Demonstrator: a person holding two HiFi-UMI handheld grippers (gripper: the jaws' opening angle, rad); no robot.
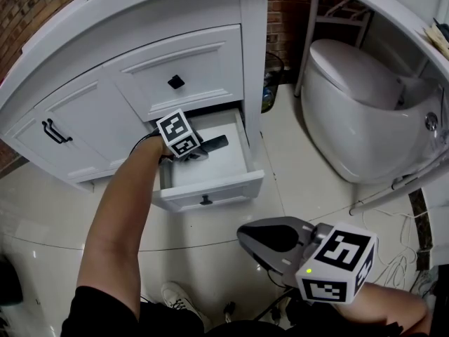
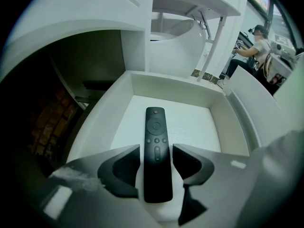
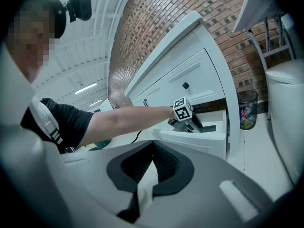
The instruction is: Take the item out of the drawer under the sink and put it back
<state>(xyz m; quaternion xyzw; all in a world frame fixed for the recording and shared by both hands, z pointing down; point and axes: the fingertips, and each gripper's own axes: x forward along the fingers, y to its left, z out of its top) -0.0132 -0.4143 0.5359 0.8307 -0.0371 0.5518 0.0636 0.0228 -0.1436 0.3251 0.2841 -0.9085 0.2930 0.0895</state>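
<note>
We see the drawer (image 1: 210, 189) at the bottom of the white vanity (image 1: 175, 20) standing pulled out, its front panel with a small dark knob turned toward us. Our left forearm (image 1: 126, 209) reaches down into it, and the left tongs (image 2: 156, 156) point steeply down at the drawer's floor. In the left gripper view their jaws stand wide apart, one on either side of a slim black remote control (image 2: 155, 122). The remote lies flat on the white drawer floor, buttons up, with its round-pad end toward the drawer's back wall. Its near end sits between the two pads. A thin strip of white shows on each side of it, so the pads do not press on it and these tongs are open.

The right tongs (image 3: 152, 146) hang low and well apart from the drawer, over the glossy tiled floor (image 1: 295, 181). In the right gripper view their jaws are closed together and hold nothing. That view looks across at the vanity and at our outstretched left arm.

Above the open drawer is an upper drawer (image 1: 203, 62) with a black knob, shut, and to its left a cabinet door (image 1: 84, 118) with a dark bar handle. A white toilet (image 1: 358, 111) stands to the right of the vanity. A waste bin (image 3: 247, 109) sits between the two against the brick wall (image 3: 190, 4).
</note>
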